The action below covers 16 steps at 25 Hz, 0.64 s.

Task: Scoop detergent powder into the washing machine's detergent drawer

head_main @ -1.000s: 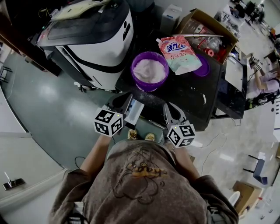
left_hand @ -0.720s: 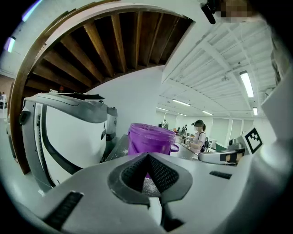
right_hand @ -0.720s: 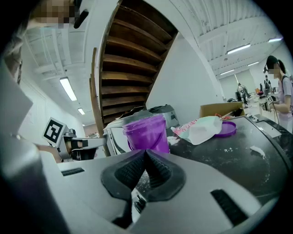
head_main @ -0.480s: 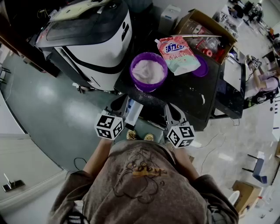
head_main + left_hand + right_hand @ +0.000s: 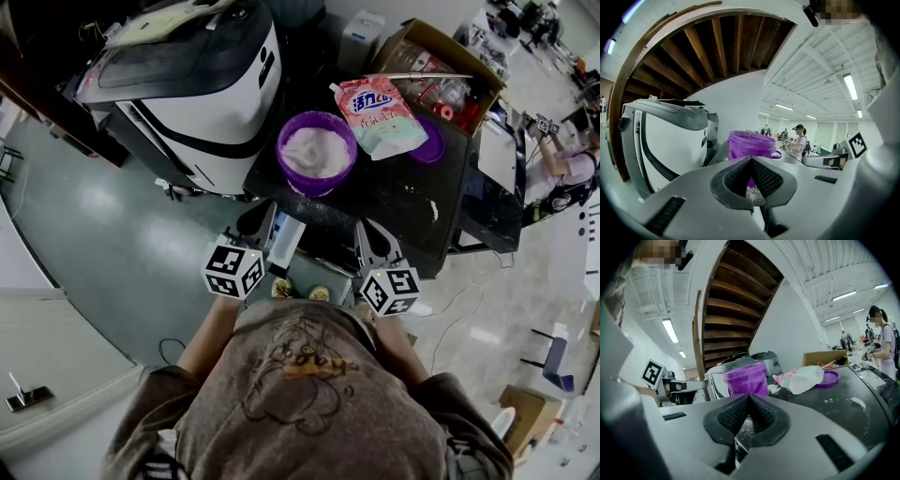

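Left gripper point(image 5: 751, 164) and right gripper point(image 5: 749, 401) are both pinched shut, empty. Powder point(image 5: 317, 150) in the tub point(image 5: 319, 187) looks light, loose, quick to spill; no scoop handle in sight.

head view looks down; gripper views share tub point(image 5: 751, 144).

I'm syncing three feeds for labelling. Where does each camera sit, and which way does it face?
Left gripper view: rides the left tool, level toward the purple tub and washing machine; its shut jaws show.
Right gripper view: rides the right tool, level toward the tub and detergent pouch; its shut jaws show.
Head view: on the head, steeply down; torso, forearms, both tools.
Shared: all see the tub.
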### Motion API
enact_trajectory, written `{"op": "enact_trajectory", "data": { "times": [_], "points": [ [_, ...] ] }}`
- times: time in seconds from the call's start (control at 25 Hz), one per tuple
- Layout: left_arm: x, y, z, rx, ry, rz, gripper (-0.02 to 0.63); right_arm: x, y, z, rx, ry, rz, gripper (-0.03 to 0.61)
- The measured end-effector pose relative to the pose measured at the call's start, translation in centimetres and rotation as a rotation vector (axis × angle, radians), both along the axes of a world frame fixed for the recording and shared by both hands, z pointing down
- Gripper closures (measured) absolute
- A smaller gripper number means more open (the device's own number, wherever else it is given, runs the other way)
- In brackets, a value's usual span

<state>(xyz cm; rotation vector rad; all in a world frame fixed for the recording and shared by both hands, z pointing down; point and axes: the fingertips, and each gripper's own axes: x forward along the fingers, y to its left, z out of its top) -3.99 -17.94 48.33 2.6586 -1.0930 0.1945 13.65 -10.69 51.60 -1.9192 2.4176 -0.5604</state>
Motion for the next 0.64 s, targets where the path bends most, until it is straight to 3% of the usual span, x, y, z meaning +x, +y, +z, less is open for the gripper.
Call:
{"op": "enact_trajectory", "data": {
  "times": [0.64],
  "points": [
    [-0.11,0.15,-0.22,-0.012,0.012,-0.013,0.592,0.12,0.08,-0.05,-0.002,-0.007,0.000,0.589]
  ]
}}
